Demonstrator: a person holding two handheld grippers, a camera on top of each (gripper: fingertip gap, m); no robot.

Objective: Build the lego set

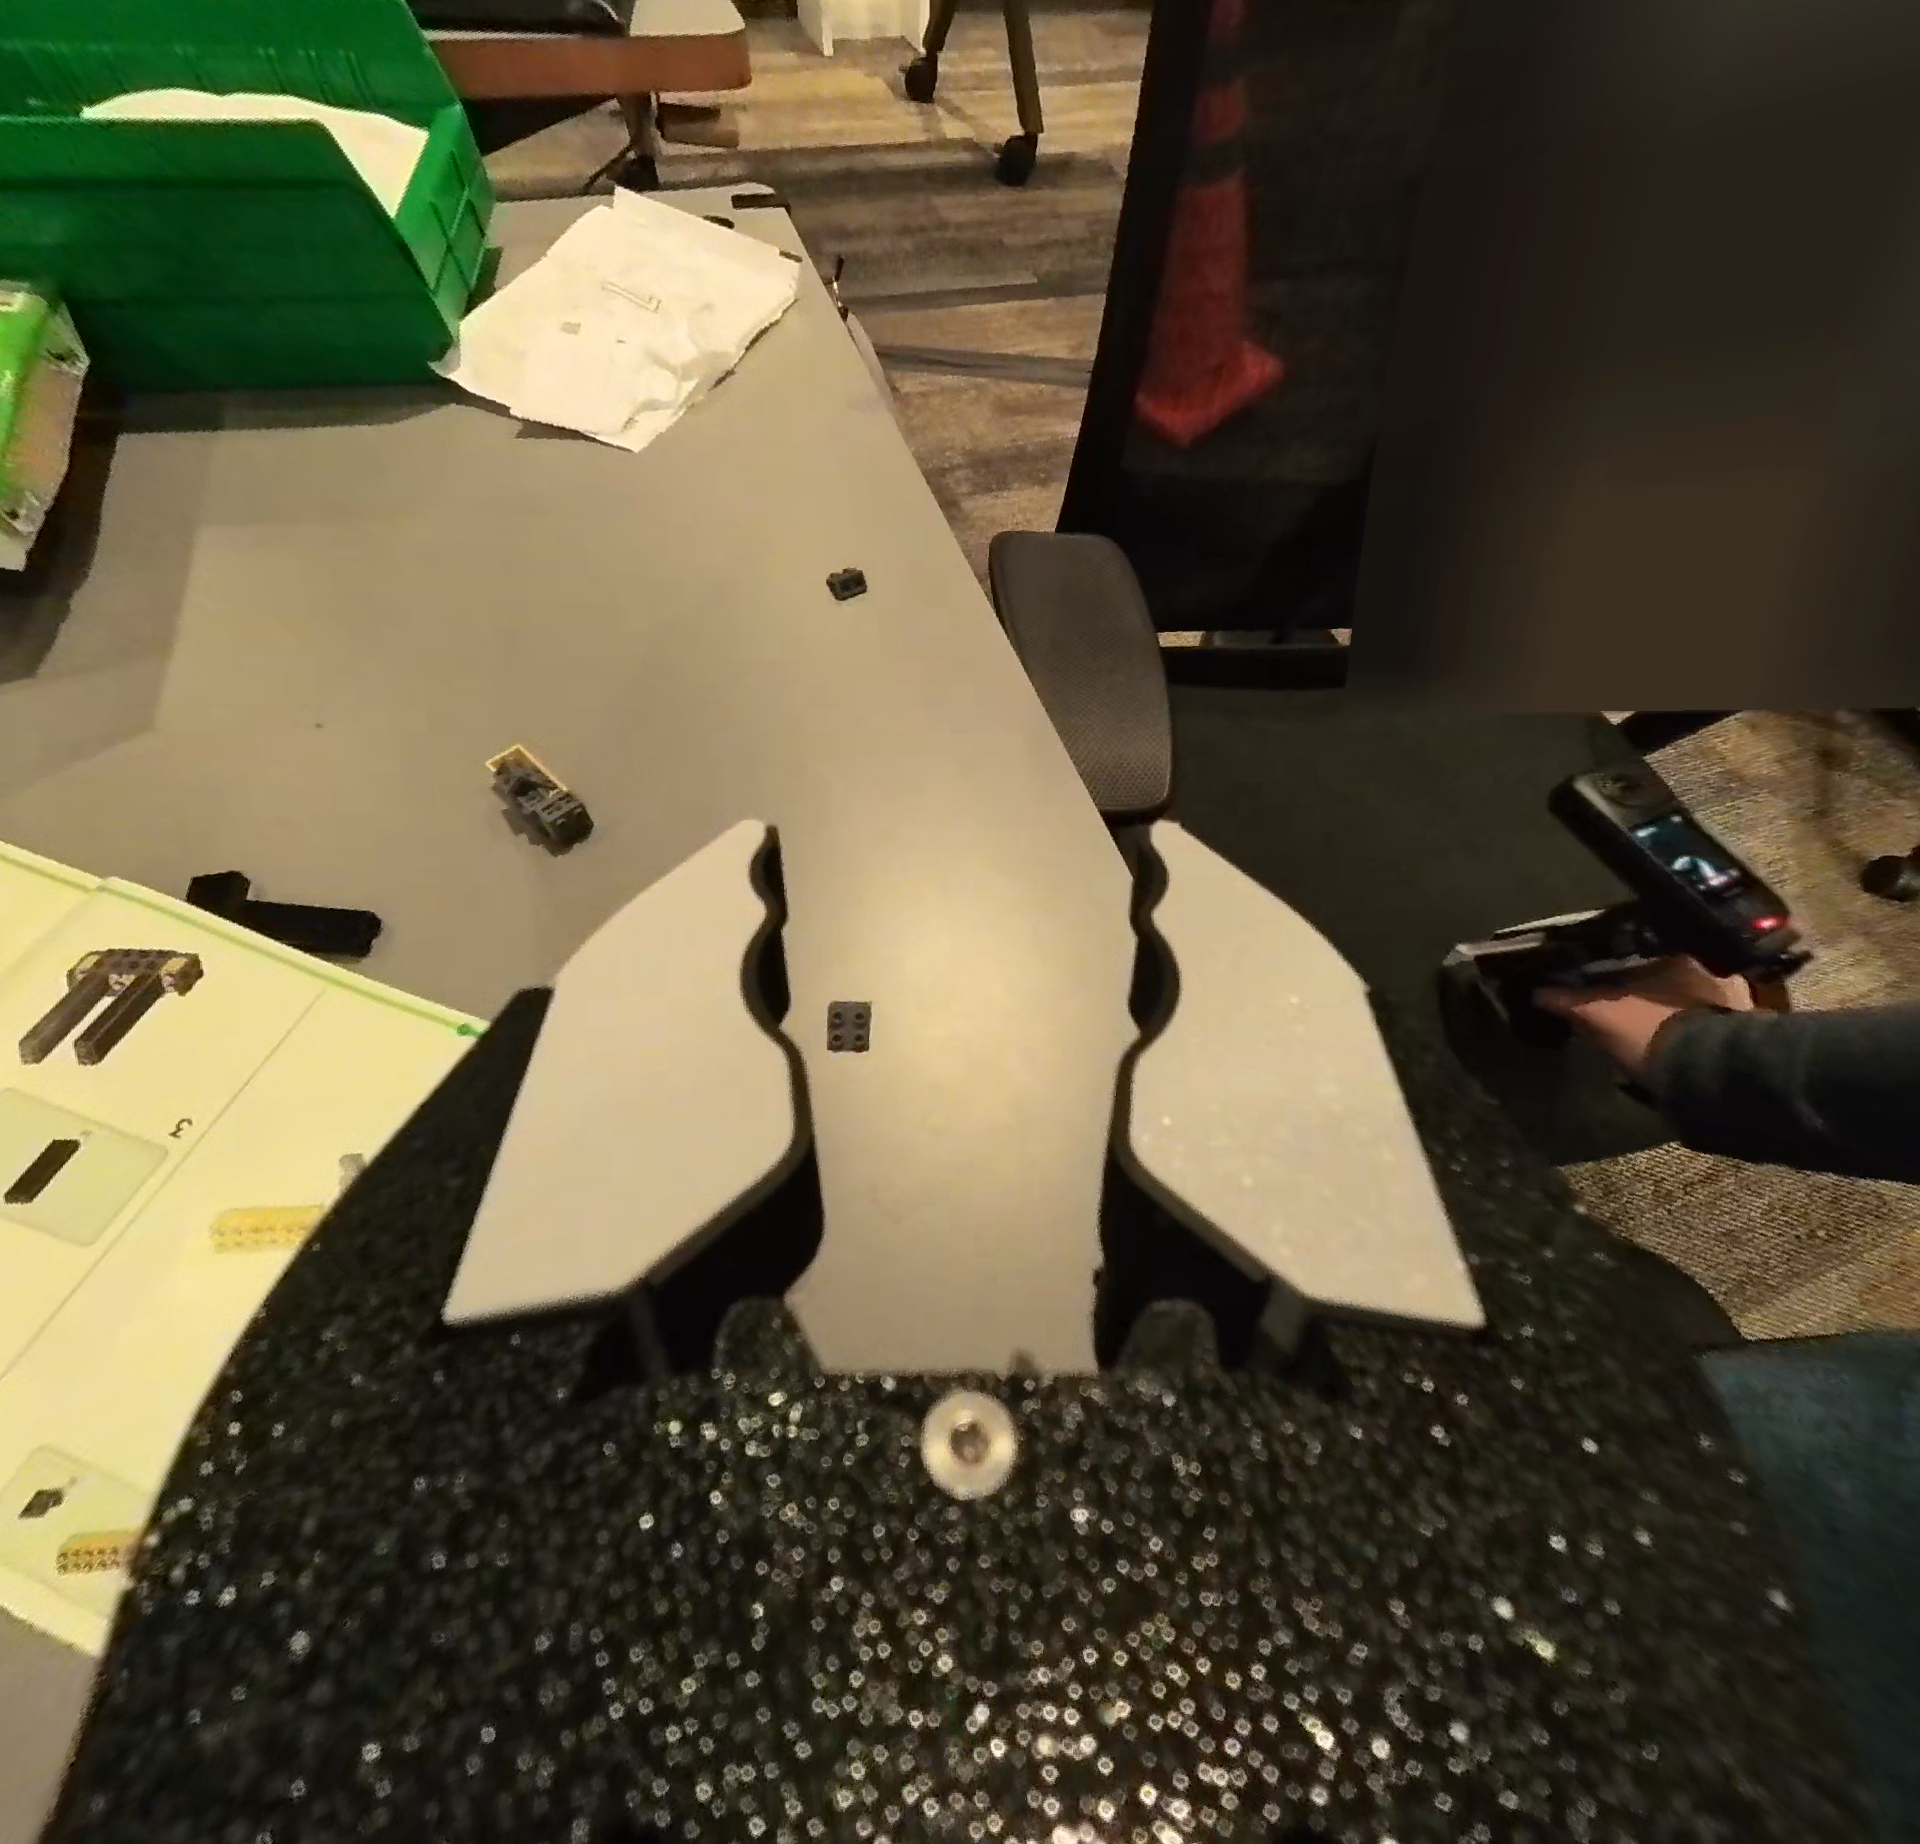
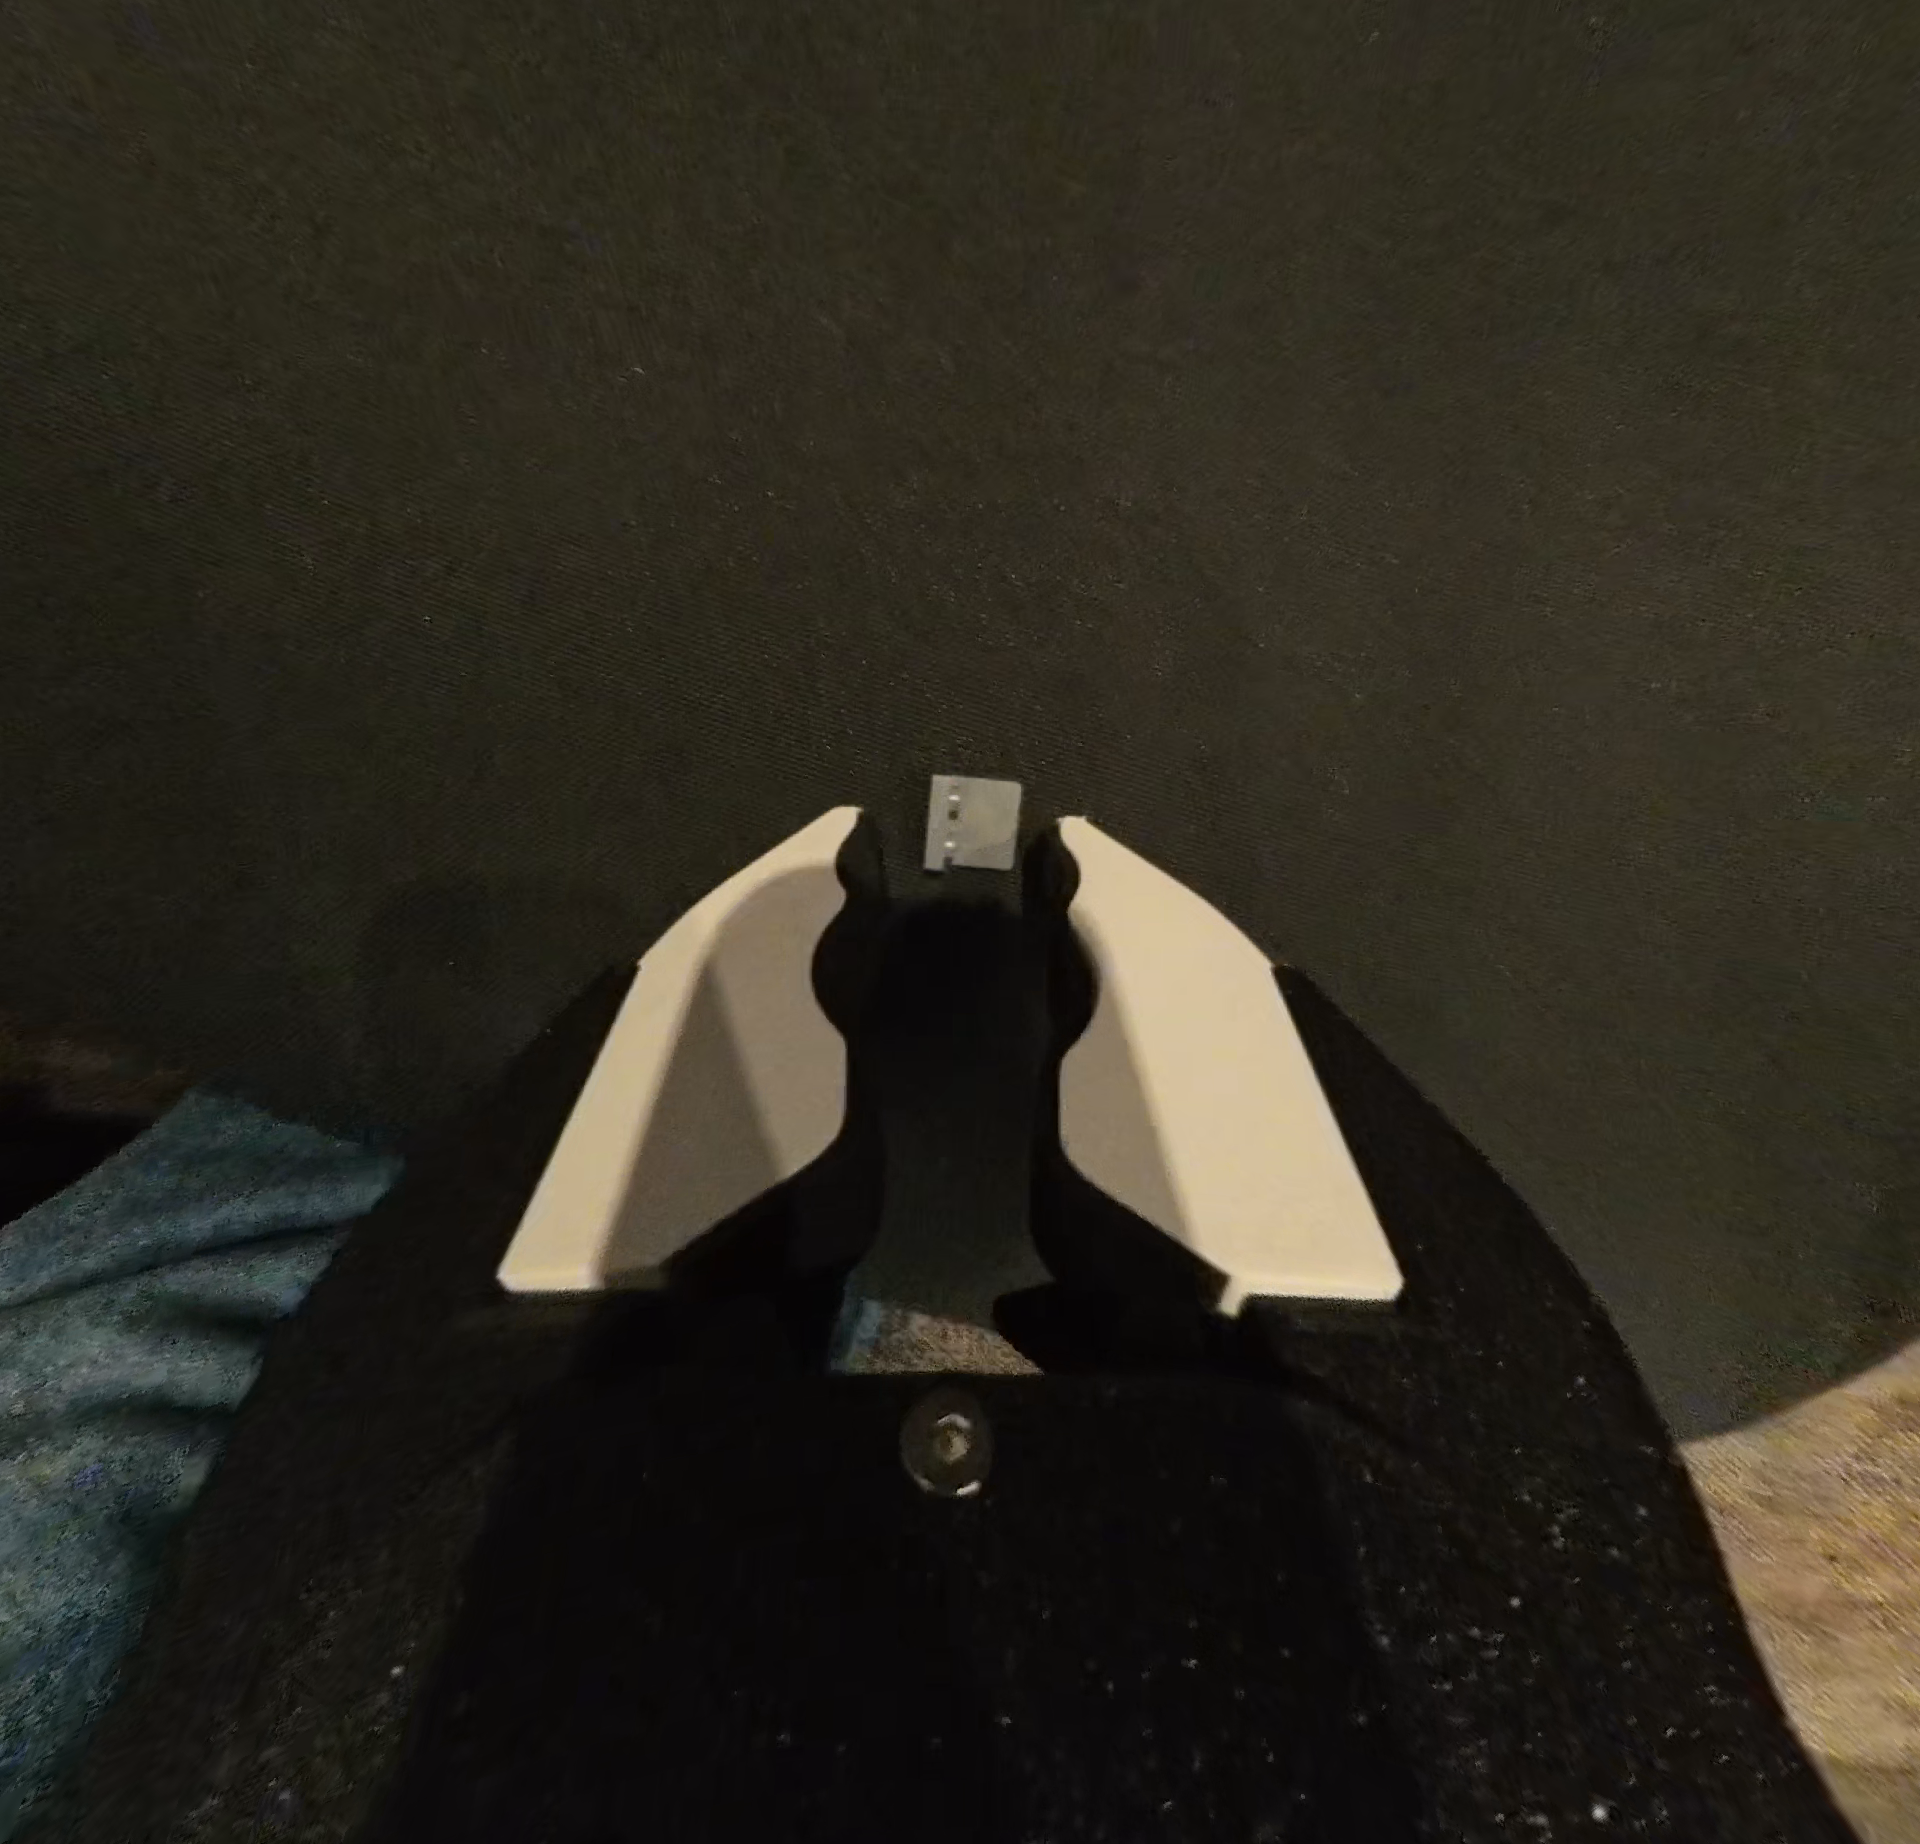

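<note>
My left gripper [image 1: 956, 838] is open and empty, hovering over the grey table [image 1: 520, 610]. A small dark 2x2 brick [image 1: 850, 1025] lies on the table between its fingers. Farther off lie a small dark-and-tan assembly [image 1: 540, 792], a long black L-shaped piece [image 1: 286, 916] and another tiny dark piece [image 1: 849, 583]. The instruction booklet [image 1: 156, 1067] lies at the left. My right gripper [image 2: 956, 828] has its jaws partly apart with nothing between them, facing dark fabric [image 2: 935, 340]. A small grey square [image 2: 971, 823] shows just past its tips. A hand holds the right gripper [image 1: 1621, 953] off the table's right edge.
A green bin [image 1: 208, 184] and a crumpled white paper bag [image 1: 634, 329] stand at the table's far side. A black chair armrest [image 1: 1091, 672] sits by the table's right edge. Blue cloth [image 2: 156, 1327] shows at the lower left of the right wrist view. Left tips to right tips: about 55 cm. From my left tips it is roughly 25 cm to the small dark-and-tan assembly [image 1: 540, 792]; from my right, 55 cm.
</note>
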